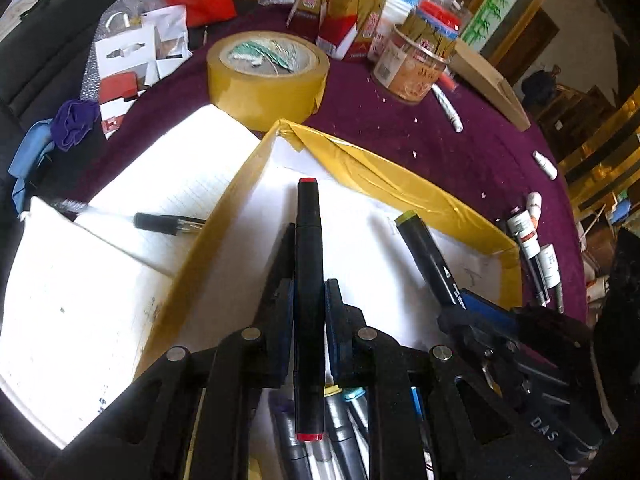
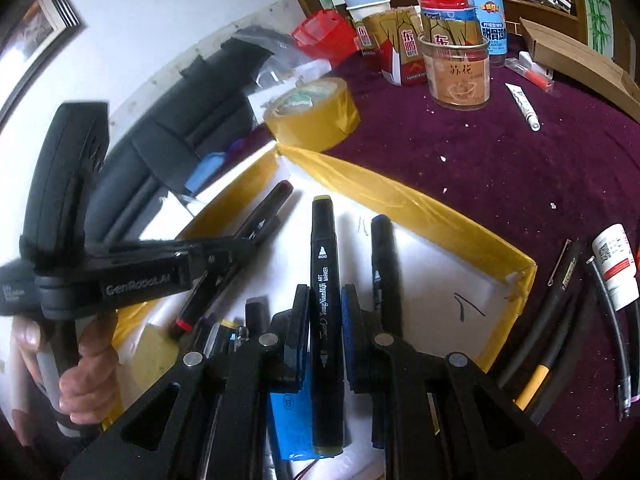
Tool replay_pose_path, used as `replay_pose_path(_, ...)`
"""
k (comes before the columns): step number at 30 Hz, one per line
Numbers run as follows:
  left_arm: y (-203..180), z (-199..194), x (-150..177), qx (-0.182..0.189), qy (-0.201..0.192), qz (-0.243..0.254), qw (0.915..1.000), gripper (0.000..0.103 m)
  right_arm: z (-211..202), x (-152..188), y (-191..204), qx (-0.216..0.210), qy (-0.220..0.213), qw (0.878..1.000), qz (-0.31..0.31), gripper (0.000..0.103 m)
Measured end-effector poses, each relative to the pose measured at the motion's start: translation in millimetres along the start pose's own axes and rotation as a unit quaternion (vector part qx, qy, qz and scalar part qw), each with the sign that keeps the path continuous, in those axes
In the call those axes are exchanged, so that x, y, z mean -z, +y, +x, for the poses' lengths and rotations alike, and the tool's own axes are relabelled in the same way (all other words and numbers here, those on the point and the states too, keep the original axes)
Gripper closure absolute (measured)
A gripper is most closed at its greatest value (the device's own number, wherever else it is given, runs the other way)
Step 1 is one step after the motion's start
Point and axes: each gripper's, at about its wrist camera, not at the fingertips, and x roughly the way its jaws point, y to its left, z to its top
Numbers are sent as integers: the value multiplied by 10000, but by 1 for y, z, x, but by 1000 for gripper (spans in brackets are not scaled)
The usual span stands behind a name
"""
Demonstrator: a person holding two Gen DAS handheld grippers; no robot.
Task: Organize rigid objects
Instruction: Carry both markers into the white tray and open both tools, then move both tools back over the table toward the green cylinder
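Inside, loose markers (image 2: 382, 264) in the yellow-taped tray (image 2: 404, 204).

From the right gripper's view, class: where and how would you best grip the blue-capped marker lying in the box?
Grip the blue-capped marker across its bare upper barrel, coming from above with fingers either side. It lies flat on the white floor of the yellow-taped box, and the right gripper covers its lower end.

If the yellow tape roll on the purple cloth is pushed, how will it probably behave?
The tape roll lies flat on its wide side, so it would probably slide, not roll. The fuzzy purple cloth may drag on it. It looks thick, so likely fairly heavy and stiff.
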Motion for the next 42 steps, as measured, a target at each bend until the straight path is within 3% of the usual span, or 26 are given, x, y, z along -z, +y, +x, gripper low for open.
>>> replay_pose_path(5, -9, 4, -6, -187, -65, 139, 9997, 91, 2, 2, 0, 465, 60, 9988, -149, 89)
replay_pose_path(18, -14, 19, -3, -393, 104, 328, 9986, 90, 9, 9, 8, 497, 174, 9980, -347, 89)
replay_pose_path(22, -15, 17, -3, -227, 172, 334, 9990, 78, 11, 11, 13, 498, 183, 9976, -442, 86)
replay_pose_path(23, -14, 14, -2, -119, 164, 308, 9993, 75, 10, 11, 14, 441, 146, 9980, -439, 82)
replay_pose_path(25, -12, 8, -2, 35, 147, 274, 9995, 56, 5, 10, 13, 267, 64, 9987, -423, 69)
replay_pose_path(26, -11, 5, -1, 56, 131, 235, 9996, 53, 0, 10, 12, 171, -58, 9992, -366, 62)
replay_pose_path(32, -8, -54, 19, 305, -593, -132, 9977, 53, -25, 8, 7, -444, -529, 9974, -195, 62)
replay_pose_path(36, -31, -98, 63, 385, -1259, -91, 9913, 53, -37, 9, 6, -669, -754, 9947, -176, 62)
replay_pose_path(42, -76, -105, 120, 607, -1337, -15, 9892, 53, -56, 19, 1, -851, -988, 9913, -168, 62)
